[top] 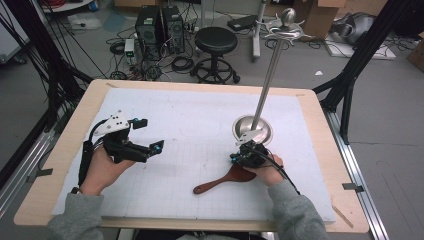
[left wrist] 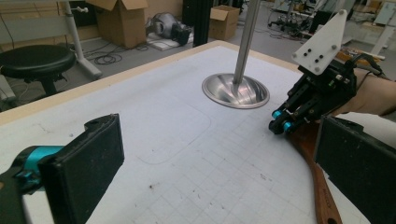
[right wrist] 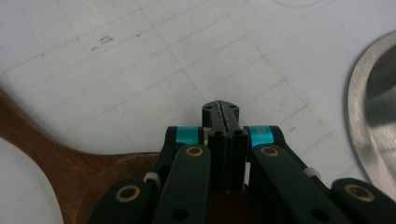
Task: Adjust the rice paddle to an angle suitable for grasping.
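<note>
White table mat held a wooden spoon (top: 222, 181): stiff, light, best gripped mid-handle. My right gripper (top: 239, 156) jaws were pressed together, empty; left gripper (top: 151, 135) spread.

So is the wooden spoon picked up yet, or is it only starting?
Only starting. Done: nothing yet; the wooden spoon lies flat on the white mat. In hand: the right gripper is over the spoon's broad end, its jaws shut together with nothing between them, while the left gripper waits open off to the side. Left: gripping and lifting the spoon, perhaps towards the metal stand.
</note>
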{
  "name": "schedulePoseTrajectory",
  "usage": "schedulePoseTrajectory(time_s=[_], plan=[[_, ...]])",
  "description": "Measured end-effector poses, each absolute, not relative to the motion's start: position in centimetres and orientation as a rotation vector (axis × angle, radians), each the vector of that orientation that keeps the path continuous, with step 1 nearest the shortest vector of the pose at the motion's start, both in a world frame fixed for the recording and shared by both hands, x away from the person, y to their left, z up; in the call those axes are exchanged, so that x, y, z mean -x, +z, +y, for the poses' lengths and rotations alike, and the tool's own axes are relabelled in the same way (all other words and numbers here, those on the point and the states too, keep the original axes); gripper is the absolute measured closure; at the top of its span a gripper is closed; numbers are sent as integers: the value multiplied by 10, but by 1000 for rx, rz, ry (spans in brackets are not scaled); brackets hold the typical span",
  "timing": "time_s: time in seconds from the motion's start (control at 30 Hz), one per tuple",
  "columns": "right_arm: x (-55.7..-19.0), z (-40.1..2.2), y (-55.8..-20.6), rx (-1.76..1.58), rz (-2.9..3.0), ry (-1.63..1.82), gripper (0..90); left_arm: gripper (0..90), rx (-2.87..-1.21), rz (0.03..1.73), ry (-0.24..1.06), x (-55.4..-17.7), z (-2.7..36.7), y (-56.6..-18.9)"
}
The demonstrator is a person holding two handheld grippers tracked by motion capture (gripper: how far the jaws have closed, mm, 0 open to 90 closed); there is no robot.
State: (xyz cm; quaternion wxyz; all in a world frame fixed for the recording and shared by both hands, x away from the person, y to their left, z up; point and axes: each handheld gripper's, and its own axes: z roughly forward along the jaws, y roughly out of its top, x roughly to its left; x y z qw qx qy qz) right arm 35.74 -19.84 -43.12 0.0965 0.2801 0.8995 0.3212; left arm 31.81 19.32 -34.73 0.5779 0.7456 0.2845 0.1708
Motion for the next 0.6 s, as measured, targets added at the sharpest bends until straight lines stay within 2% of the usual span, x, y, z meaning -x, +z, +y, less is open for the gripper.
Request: schedulePoseTrajectory(time_s=[0.6], plan=[[-323,-221,-430,-863,2636,911,900,23,-1763,658,381,-323,184,-351]])
